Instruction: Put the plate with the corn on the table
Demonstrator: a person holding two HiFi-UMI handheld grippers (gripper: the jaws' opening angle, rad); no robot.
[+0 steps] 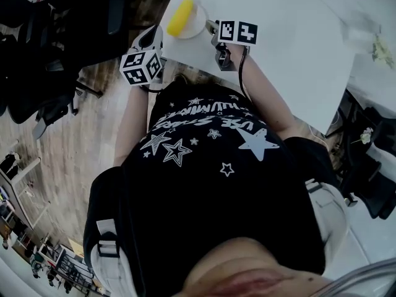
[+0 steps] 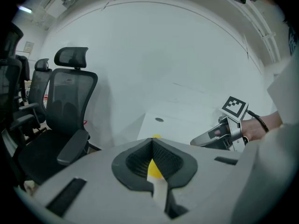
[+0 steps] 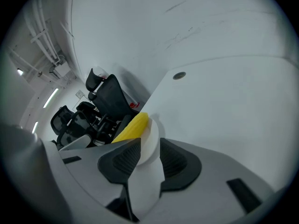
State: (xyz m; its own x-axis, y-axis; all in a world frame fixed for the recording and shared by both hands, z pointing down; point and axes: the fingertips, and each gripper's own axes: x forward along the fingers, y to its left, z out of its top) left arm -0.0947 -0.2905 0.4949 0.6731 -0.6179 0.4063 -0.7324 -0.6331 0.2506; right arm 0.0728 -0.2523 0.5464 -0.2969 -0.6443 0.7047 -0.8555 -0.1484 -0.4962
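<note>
Shirt (image 1: 210, 166) in black with white stars fills the near part of the head view, both of the person's arms reaching out past it. Just beyond, the left hand-held gripper (image 1: 156, 39) is clamped on the left rim of the plate (image 1: 197, 25). In its own view the pads are nearly together, with the thin white edge pinched between them and a bit of yellow showing behind. The right hand-held gripper (image 1: 215, 28) has the opposite rim, and its view shows the white rim filling the gap between the pads, so it's gripping too. The corn (image 1: 180, 16) lies on the plate, a yellow cob. The plate sits over the near corner of the white surface (image 1: 278, 48), but can't tell if it's actually touching down. Further out there's wooden floor (image 1: 74, 135) on the left, and black office chairs (image 2: 70, 106) by the pale wall in the left gripper view.
</note>
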